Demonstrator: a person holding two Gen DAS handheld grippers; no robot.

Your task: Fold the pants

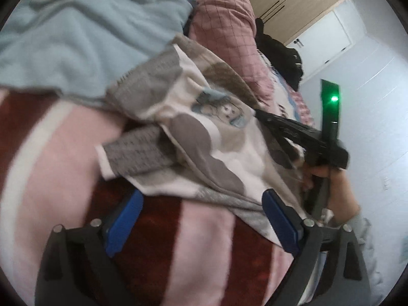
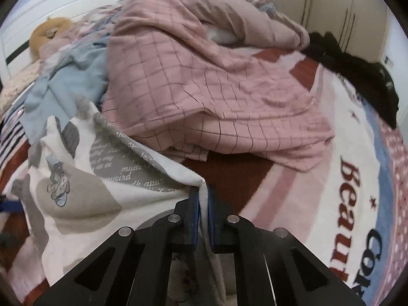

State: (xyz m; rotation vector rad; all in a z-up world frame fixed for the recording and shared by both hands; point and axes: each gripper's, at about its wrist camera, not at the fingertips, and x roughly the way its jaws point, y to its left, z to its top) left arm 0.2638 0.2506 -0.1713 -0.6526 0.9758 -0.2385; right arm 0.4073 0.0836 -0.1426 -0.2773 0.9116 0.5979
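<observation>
- Jaws of the right gripper (image 2: pixel 203 199): pressed together on a white edge fold of the pants (image 2: pixel 84 178); fabric passes between the blue pads.
- Jaws of the left gripper (image 1: pixel 201 211): spread wide, nothing between the pads; the grey edge of the pants lies just ahead of them.
- Pants: white with grey patches, script print and a cartoon figure, spread and rumpled on the striped pink, white and dark red blanket (image 1: pixel 51 153).
- Pink checked quilt (image 2: pixel 216 89): bunched behind the pants.
- Light blue garment (image 1: pixel 76 30): beside the pants, against the quilt.
- Black garment (image 2: pixel 362 76): at the far edge of the bed.
</observation>
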